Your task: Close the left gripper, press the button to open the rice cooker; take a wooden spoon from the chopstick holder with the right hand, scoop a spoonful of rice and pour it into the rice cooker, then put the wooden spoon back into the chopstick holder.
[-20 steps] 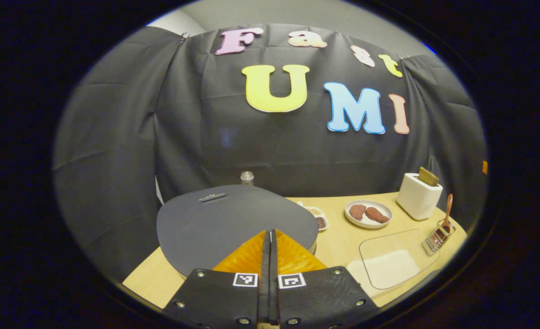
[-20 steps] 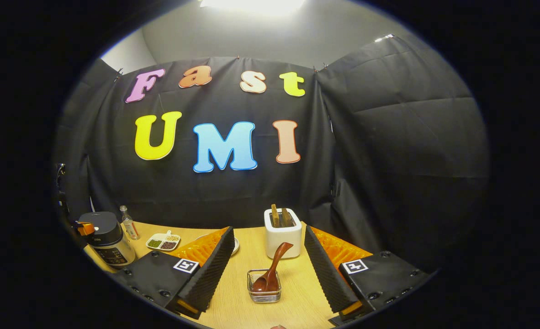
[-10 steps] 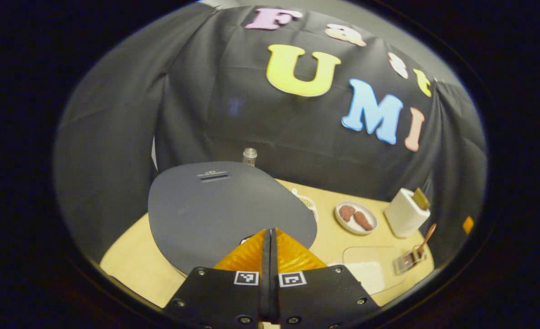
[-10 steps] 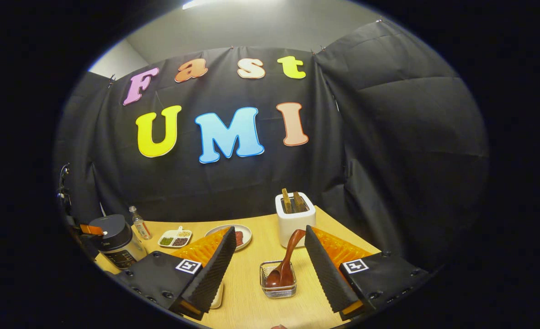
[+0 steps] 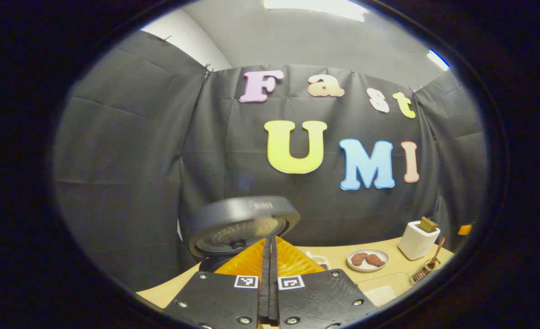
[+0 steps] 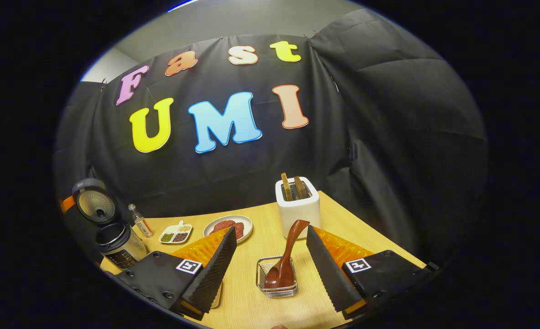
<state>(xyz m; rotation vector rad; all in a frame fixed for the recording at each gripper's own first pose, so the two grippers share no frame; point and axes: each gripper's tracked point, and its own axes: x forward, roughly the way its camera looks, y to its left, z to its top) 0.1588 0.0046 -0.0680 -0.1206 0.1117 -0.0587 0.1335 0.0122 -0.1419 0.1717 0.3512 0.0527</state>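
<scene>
The rice cooker's dark lid (image 5: 242, 224) stands raised just beyond my left gripper (image 5: 270, 242), which is shut with nothing between its fingers. In the right gripper view the rice cooker (image 6: 117, 249) stands at the far left with its lid (image 6: 92, 205) up and its pot open. The wooden spoon (image 6: 284, 262) leans in the wire chopstick holder (image 6: 277, 285), bowl down and handle tilted to the right. My right gripper (image 6: 270, 233) is open, its fingers standing on either side of the holder and apart from it. A clear tray of rice (image 5: 382, 292) lies on the table.
A white toaster (image 6: 297, 208) holding toast stands behind the holder. A plate with brown patties (image 6: 228, 226), a divided dish of beans (image 6: 175, 234) and a small bottle (image 6: 140, 224) sit along the back of the wooden table (image 6: 343, 228). The black cloth wall closes in behind.
The cooker's lid has sprung from flat and shut to raised and open. The left gripper has tilted up and back. The right gripper has moved nearer the spoon holder.
</scene>
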